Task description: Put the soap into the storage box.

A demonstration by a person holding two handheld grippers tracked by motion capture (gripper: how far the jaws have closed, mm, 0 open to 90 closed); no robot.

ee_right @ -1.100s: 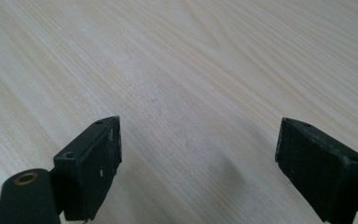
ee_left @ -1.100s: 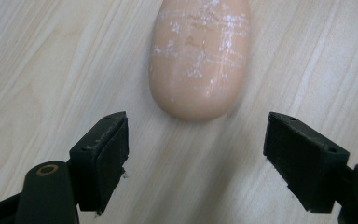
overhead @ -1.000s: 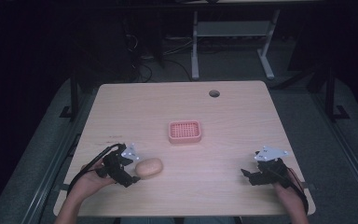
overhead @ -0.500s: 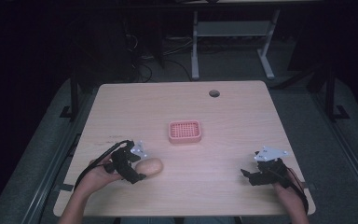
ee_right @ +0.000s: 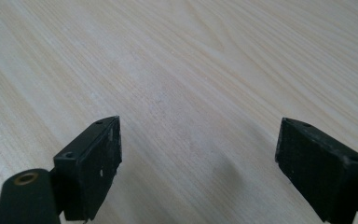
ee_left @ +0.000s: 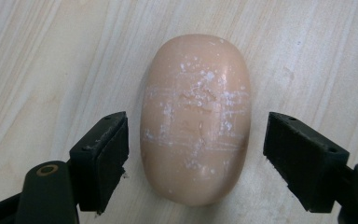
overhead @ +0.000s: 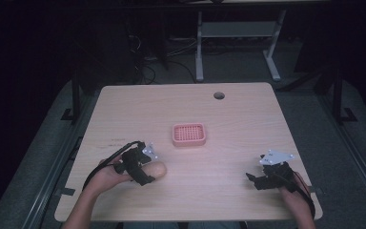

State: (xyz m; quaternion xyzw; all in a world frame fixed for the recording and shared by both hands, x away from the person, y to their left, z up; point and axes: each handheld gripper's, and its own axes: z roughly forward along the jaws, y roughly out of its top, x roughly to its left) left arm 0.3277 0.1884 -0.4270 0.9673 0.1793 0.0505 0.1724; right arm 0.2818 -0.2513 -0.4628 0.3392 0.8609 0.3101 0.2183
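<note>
A peach-coloured oval bar of soap (ee_left: 196, 121), scuffed with white marks, lies on the wooden table (overhead: 228, 119) at the front left (overhead: 155, 170). My left gripper (overhead: 142, 167) is open over its near end, one jaw on each side with a small gap to the soap (ee_left: 196, 158). A pink perforated soap dish (overhead: 188, 134) sits mid-table, beyond the soap. My right gripper (overhead: 262, 177) rests at the front right, open, with bare wood between its jaws (ee_right: 198, 158).
A round cable hole (overhead: 218, 95) is in the table near its far edge. Beyond the table stand the legs of a white desk frame (overhead: 200, 52) on a dark floor. Cables trail from both grippers.
My left gripper has moved forward and right, so its jaws now straddle the soap's near end. The right gripper has stayed in place.
</note>
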